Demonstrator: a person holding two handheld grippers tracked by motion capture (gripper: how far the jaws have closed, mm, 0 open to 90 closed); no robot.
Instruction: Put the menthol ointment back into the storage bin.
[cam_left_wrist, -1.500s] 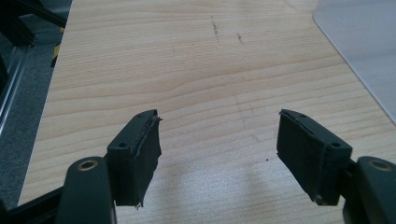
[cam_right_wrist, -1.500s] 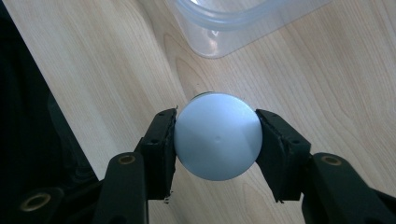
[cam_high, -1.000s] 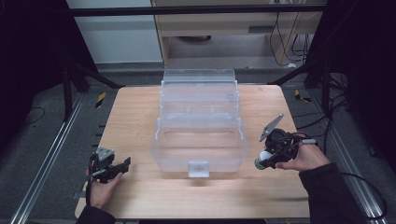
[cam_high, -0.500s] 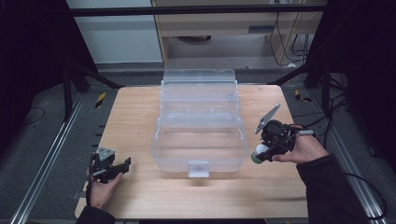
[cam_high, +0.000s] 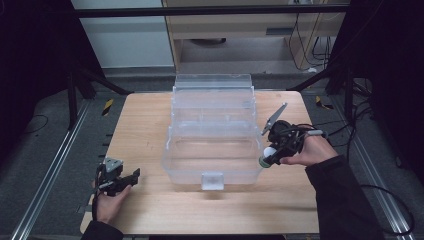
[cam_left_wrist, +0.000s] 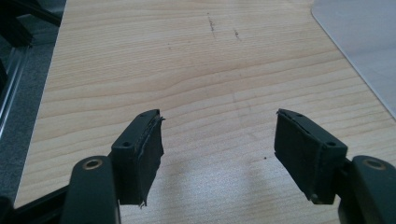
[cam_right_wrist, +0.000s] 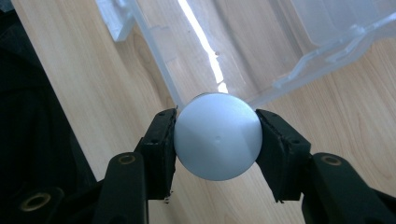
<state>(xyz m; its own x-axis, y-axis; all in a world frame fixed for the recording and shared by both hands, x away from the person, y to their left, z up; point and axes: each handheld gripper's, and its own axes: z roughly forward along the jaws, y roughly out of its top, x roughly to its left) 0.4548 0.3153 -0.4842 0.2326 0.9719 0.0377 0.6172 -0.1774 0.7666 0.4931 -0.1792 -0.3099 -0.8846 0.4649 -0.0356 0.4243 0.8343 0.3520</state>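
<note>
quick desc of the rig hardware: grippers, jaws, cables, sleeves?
Both grippers are black, each with two blocky black jaws lined with dark pads and fixed by brass-coloured screws. The left gripper carries a grey three-cornered plate on top; the right gripper has one too, tilted up, and trails black cable. The person wears dark long sleeves.

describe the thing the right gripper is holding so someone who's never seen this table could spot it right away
Start at the clear plastic box in the middle of the wooden table, then go to its right-hand side, where the person's right gripper is held just beside the box wall. Clamped between its black fingers is a small white ball: smooth, round and opaque, unlike the see-through box beside it.
</note>
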